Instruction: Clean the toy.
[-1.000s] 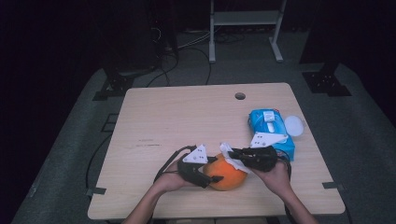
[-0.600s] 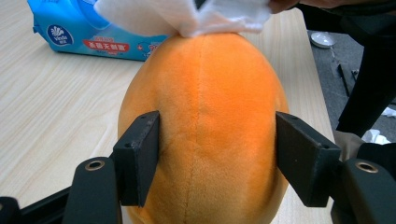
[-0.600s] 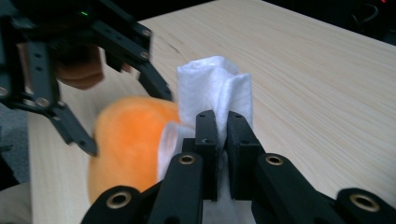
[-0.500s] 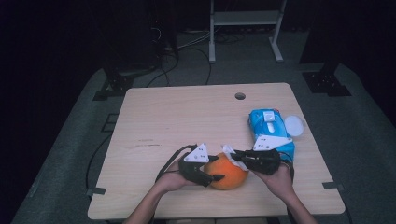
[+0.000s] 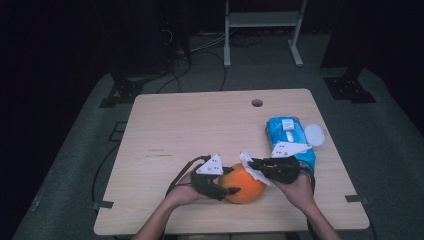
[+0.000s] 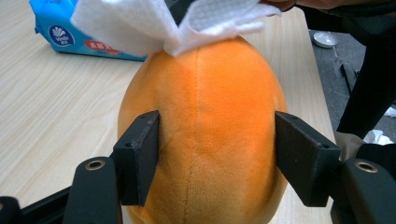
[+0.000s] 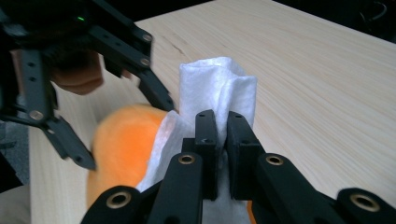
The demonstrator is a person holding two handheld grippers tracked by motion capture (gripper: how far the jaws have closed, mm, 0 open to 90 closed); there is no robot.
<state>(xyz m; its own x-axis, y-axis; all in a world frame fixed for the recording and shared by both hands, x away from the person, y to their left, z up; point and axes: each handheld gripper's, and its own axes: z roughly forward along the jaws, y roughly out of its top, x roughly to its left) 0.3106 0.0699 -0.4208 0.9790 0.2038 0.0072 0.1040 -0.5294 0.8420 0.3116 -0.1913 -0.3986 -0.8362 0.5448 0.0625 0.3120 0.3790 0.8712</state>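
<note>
Two grippers: plush orange ball (image 6: 201, 130), crumpled wipe (image 7: 217, 86).

The far and left stretches of the surface (image 5: 200, 125) lie bare, so a hand could sweep freely there, past the small round hole (image 5: 257, 103) near the far edge. The crowding is at the near edge: the orange plush ball (image 5: 243, 183) sits between the left tongs (image 5: 231, 191), whose jaws press both of its sides, and the right tongs (image 5: 252, 163), pinched on a white wipe (image 5: 252, 167) that lies over the ball's top. To the right, the blue wipe pack (image 5: 289, 137) stands just beside the right hand (image 5: 295, 187), with a white lid (image 5: 314, 134) touching its far side, which narrows passage there.
</note>
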